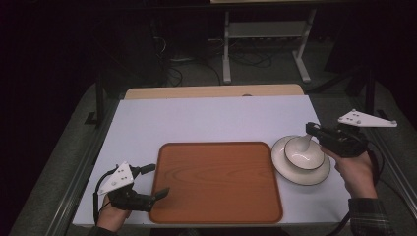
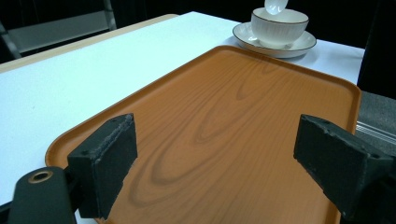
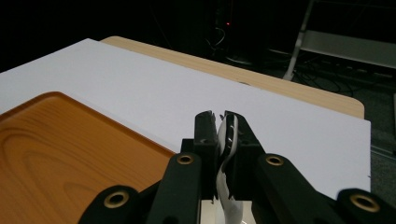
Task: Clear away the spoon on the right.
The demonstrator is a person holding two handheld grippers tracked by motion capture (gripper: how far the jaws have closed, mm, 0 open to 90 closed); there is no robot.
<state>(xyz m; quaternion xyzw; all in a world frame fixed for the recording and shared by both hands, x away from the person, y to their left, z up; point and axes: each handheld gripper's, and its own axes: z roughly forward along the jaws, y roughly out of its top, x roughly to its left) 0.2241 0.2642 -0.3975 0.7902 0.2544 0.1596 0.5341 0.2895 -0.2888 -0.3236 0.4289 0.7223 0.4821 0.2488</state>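
A white spoon (image 1: 303, 142) is clamped by its handle (image 3: 227, 140) in my right gripper (image 1: 311, 129), which is shut on it. The scoop end (image 2: 276, 5) hangs just over a white bowl (image 1: 305, 156) with a dark rim. The bowl (image 2: 279, 25) stands on a white saucer (image 1: 290, 172) at the table's right. An orange wood-grain tray (image 1: 216, 182) lies flat in the middle, with nothing on it. My left gripper (image 1: 157, 180) is open at the tray's near left corner, its jaws spread wide over the tray (image 2: 243, 116) with nothing between them (image 2: 215, 158).
The white tabletop (image 1: 196, 118) stretches behind the tray to a wooden strip (image 1: 211, 91) at the far edge. Beyond it the room is dark, with a metal stand (image 1: 265, 39) and cables on the floor. The saucer (image 2: 299, 45) lies near the table's right edge.
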